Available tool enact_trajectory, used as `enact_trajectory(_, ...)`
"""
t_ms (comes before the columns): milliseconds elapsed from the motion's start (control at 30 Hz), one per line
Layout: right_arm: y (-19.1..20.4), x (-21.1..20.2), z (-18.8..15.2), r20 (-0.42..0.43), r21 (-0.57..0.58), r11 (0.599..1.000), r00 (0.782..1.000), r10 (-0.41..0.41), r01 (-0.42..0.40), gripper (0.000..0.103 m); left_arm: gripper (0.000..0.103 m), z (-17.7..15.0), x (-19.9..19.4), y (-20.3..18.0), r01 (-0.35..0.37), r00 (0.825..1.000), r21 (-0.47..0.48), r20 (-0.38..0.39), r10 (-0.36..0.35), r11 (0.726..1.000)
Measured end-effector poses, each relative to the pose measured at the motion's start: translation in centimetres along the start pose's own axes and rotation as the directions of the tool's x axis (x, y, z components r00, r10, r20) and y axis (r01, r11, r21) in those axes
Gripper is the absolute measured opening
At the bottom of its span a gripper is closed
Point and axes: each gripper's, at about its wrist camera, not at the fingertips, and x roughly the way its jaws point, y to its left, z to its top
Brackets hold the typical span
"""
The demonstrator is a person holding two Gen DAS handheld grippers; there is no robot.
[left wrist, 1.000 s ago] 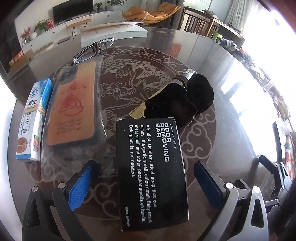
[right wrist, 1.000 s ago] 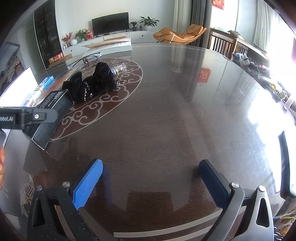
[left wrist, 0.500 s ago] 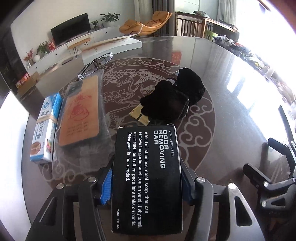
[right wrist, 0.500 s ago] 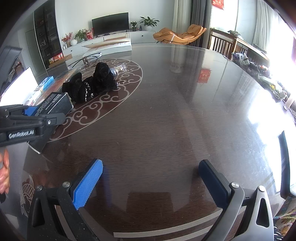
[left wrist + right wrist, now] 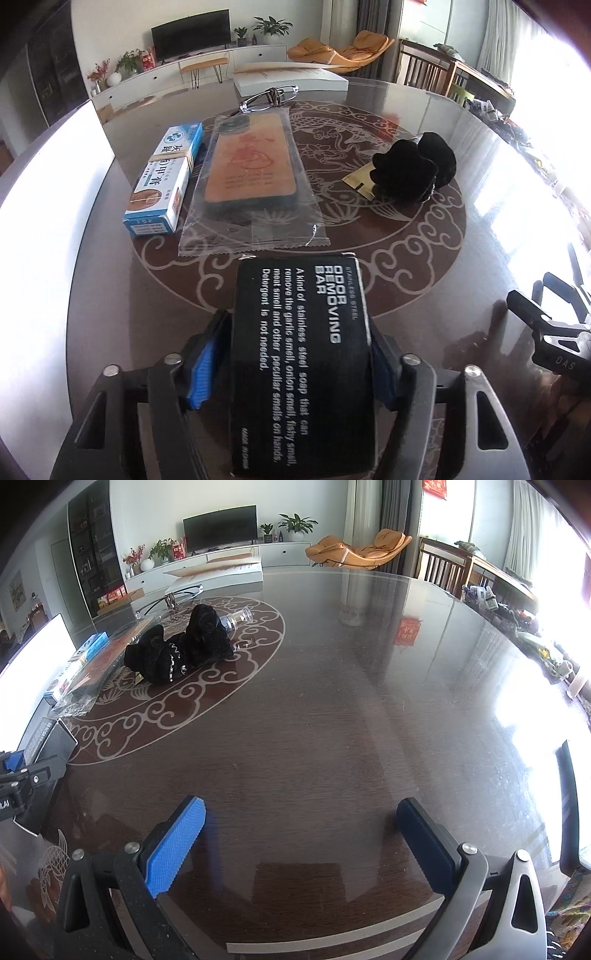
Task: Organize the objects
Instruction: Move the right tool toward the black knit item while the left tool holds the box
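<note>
Resting between the blue pads of the left claw, one black box printed "ODOR REMOVING BAR" lies at the near rim of the table's round cloud-pattern medallion; the jaws are opening, with the pads close at the box's two long sides and a thin gap showing on the left.

Left wrist view only: the box's white lettering; one sleeved phone case in clear plastic just beyond the box; one blue-and-white carton beside the case, on its far side from the box; one pair of glasses beyond the case; one gold packet under the black plush toy, beyond the box to the right.

Right wrist view only: one clear bottle lying against the far side of the plush toy; the right claw, jaws wide apart with nothing between them, over bare table well away from the box, which shows only as a dark corner at the left edge.

Surface: dark glossy wood-grain table, reflective. Room: one television, one white low cabinet, potted plants, one orange lounge chair, wooden chairs, bright window on the right.
</note>
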Motion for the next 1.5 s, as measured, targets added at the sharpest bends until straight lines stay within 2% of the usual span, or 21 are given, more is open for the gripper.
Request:
enact_trajectory(67, 0.0, 0.0, 0.0, 0.0, 0.0, 1.0, 1.0, 0.0, 0.0, 0.103, 0.087, 0.0, 0.4, 0.0, -0.02, 1.0, 0.008, 0.002, 0.02, 1.0)
enact_trajectory(233, 0.0, 0.0, 0.0, 0.001, 0.0, 1.0, 1.0, 0.0, 0.0, 0.103, 0.103, -0.1, 1.0, 0.9, -0.034, 0.999, -0.027, 0.005, 0.034, 0.999)
enact_trajectory(633, 0.0, 0.0, 0.0, 0.002, 0.0, 1.0, 1.0, 0.0, 0.0, 0.103, 0.103, -0.4, 0.9, 1.2, -0.015, 0.999, 0.003, 0.037, 0.014, 1.0)
enact_trajectory(1500, 0.1, 0.3, 0.4, 0.001, 0.003, 1.0, 1.0, -0.006, 0.006, 0.103, 0.103, -0.4, 1.0, 1.0, -0.011, 0.999, -0.003, 0.046, 0.011, 1.0)
